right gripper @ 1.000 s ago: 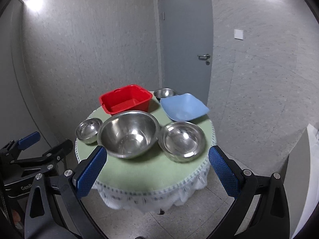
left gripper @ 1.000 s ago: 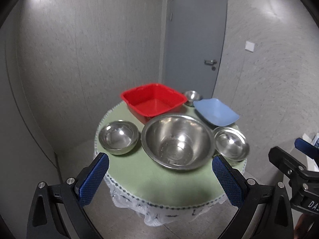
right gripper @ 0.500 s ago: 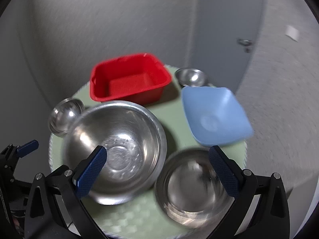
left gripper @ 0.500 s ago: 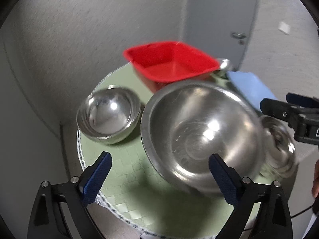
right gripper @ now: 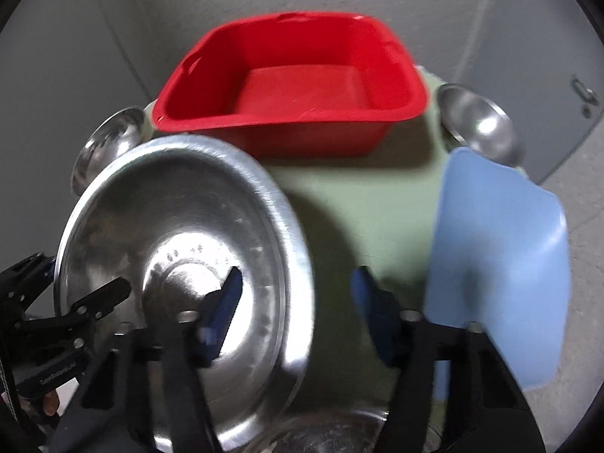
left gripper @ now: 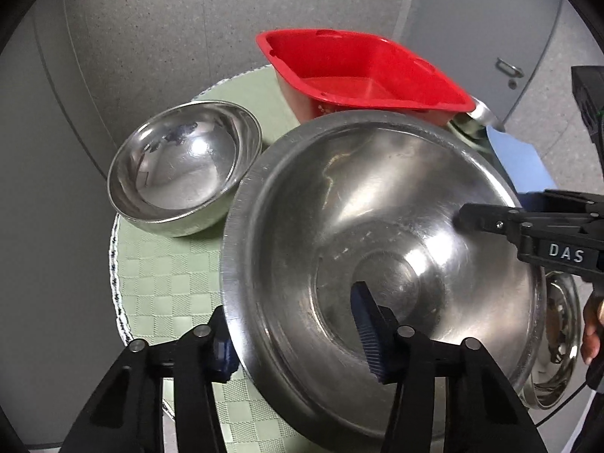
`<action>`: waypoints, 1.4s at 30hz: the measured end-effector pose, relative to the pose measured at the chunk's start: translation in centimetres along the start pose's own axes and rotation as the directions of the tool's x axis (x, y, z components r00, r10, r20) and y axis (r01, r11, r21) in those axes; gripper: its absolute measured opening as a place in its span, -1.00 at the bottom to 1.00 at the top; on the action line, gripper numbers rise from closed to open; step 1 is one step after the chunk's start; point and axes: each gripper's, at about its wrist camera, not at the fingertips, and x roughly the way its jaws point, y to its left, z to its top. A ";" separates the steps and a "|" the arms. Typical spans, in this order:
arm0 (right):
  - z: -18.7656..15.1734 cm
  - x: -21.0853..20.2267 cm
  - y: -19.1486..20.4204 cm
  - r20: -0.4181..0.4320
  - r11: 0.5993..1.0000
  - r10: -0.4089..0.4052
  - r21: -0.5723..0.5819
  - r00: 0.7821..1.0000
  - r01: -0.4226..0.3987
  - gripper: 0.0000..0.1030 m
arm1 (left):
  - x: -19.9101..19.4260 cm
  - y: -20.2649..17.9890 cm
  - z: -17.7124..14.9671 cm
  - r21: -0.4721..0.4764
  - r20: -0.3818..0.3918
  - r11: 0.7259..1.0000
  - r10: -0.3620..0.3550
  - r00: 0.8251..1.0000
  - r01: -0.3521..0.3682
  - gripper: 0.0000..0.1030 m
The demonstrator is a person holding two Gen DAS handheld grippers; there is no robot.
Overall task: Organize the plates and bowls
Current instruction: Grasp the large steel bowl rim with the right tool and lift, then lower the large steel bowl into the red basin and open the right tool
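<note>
The round table, covered with a green checked cloth, carries six containers. All visible interiors hold nothing.

The large steel bowl occupies the near centre of the table and sits tilted, its left rim raised. The left gripper straddles that near-left rim: one blue pad lies inside the bowl, the other sits outside below the rim. The fingers stand close about the rim; firm clamping cannot be confirmed. The right gripper straddles the opposite rim of the same bowl, its left pad inside the bowl and its right pad outside over the cloth. A gap shows between the outer pad and the bowl wall, so the fingers are apart.

The red square tub stands at the far side of the table, just behind the large bowl. The blue square dish stands on the right side, beside the right gripper. A medium steel bowl stands on the left, just beside the large bowl. A small steel bowl stands at the far right, between the tub and the blue dish. Another steel bowl sits at the near right, partly hidden under the large bowl's rim.

Count:
- steel bowls: four
- red tub: one
- blue dish: one
- grippers: two
</note>
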 end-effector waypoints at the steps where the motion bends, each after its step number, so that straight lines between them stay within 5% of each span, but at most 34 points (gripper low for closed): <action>1: 0.0 0.3 0.0 -0.008 1.000 0.022 -0.004 1.000 -0.022 -0.35 | -0.1 0.0 -0.1 0.000 -0.001 1.000 0.003 1.000 -0.003 -0.19; 7: -0.3 -0.2 -0.2 -0.011 0.996 0.088 0.003 0.996 -0.088 -0.39 | -2.0 0.3 -0.7 0.011 -0.011 1.000 -0.013 1.000 0.013 -0.27; 13: -0.2 -3.6 -0.5 0.051 0.993 0.115 0.030 0.992 -0.116 -0.39 | -5.9 0.3 0.7 0.056 0.075 0.997 -0.048 0.996 0.044 -0.27; 25: 8.6 -8.8 -3.9 0.260 0.985 0.038 0.150 0.965 -0.079 -0.39 | -7.9 0.8 12.9 0.188 0.230 0.977 -0.140 0.963 0.097 -0.27; 33: 13.3 -3.1 -6.2 0.216 0.958 0.011 0.277 0.976 -0.072 -0.39 | 0.6 2.8 20.4 0.248 0.092 0.959 -0.164 0.982 0.137 -0.26; 42: 14.2 3.0 -6.7 0.110 0.941 0.031 0.332 0.993 -0.066 -0.39 | 8.2 3.7 21.2 0.295 -0.067 0.951 -0.074 0.995 0.090 -0.25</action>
